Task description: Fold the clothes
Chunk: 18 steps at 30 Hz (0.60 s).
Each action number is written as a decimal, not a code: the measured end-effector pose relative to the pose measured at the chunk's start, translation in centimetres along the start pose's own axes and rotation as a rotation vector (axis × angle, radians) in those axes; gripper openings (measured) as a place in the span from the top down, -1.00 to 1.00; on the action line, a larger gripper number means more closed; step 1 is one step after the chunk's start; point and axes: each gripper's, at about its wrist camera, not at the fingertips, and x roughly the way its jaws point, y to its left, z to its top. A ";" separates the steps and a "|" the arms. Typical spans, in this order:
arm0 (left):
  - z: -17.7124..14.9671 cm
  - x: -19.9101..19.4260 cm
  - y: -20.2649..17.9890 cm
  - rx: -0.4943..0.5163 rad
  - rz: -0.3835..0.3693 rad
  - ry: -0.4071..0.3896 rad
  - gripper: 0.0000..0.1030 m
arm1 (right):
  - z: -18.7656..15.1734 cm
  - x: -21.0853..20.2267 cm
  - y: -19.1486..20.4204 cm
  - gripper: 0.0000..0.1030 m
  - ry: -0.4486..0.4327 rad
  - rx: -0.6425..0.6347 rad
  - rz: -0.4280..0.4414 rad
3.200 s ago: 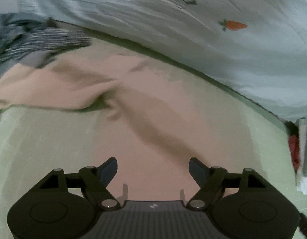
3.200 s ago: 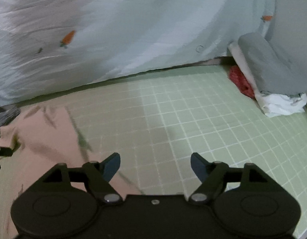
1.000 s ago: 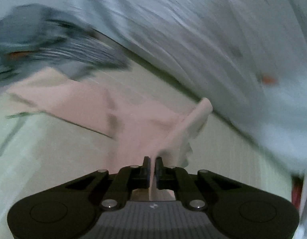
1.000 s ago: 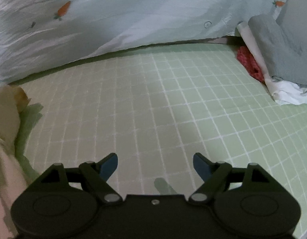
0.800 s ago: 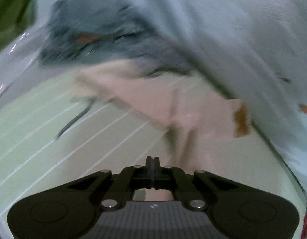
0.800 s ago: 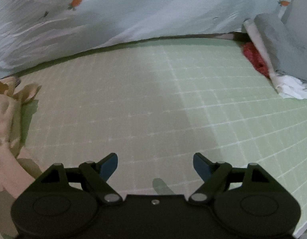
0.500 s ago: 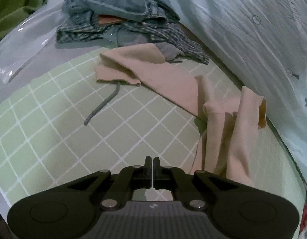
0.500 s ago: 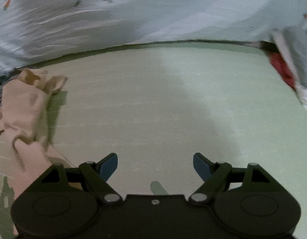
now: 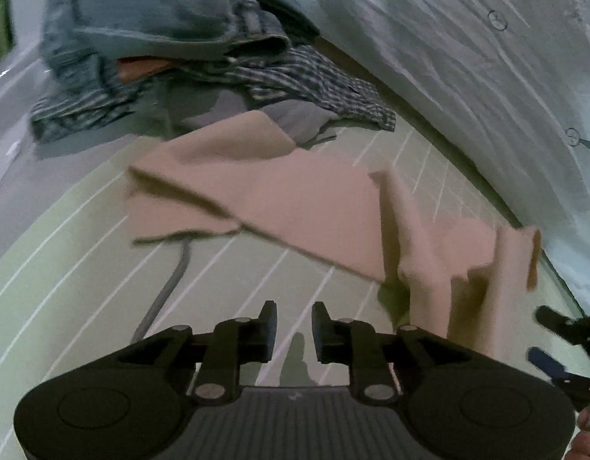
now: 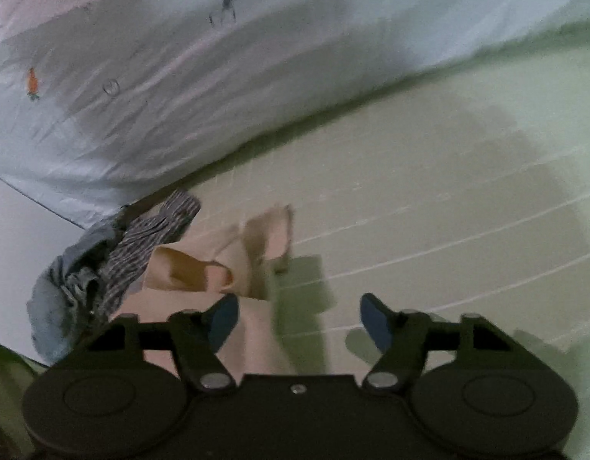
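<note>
Since a second ago the left gripper has let go of the pink garment: it was pinched flat on a strip of that cloth, and its jaws have just been opening, so now there's a narrow gap with nothing but the green grid mat showing through. So the drag looks done to me, and the garment lies half spread, far edge against the pile of unfolded clothes, near end rumpled up in folds on the side toward the pale bedsheet. Folding proper hasn't started; it needs flattening first, I'd guess. Meanwhile the right gripper has swung in over that rumpled end, jaws just been closing but with a wide gap, the cloth by its left finger, not pinched. Both grippers tilt steeply down at the mat, left one just short of the garment's near edge.
</note>
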 end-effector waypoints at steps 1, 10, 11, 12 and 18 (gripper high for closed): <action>0.6 0.6 -0.4 0.005 -0.001 0.007 0.52 | 0.1 0.9 0.0 -0.20 0.026 0.023 0.015; 0.2 2.3 -1.8 0.039 -0.021 0.049 0.43 | -1.0 2.1 0.5 0.89 0.094 0.050 0.129; -0.2 2.1 -1.8 0.047 -0.023 0.049 0.43 | -1.1 1.2 0.5 0.89 0.069 0.036 0.124; -0.5 1.9 -1.9 0.054 -0.025 0.050 0.43 | -1.1 0.3 0.5 0.89 0.044 0.023 0.119; -2.4 -0.8 -2.4 0.111 -0.048 0.007 0.43 | -2.9 -8.7 2.0 0.90 -0.221 -0.219 -0.029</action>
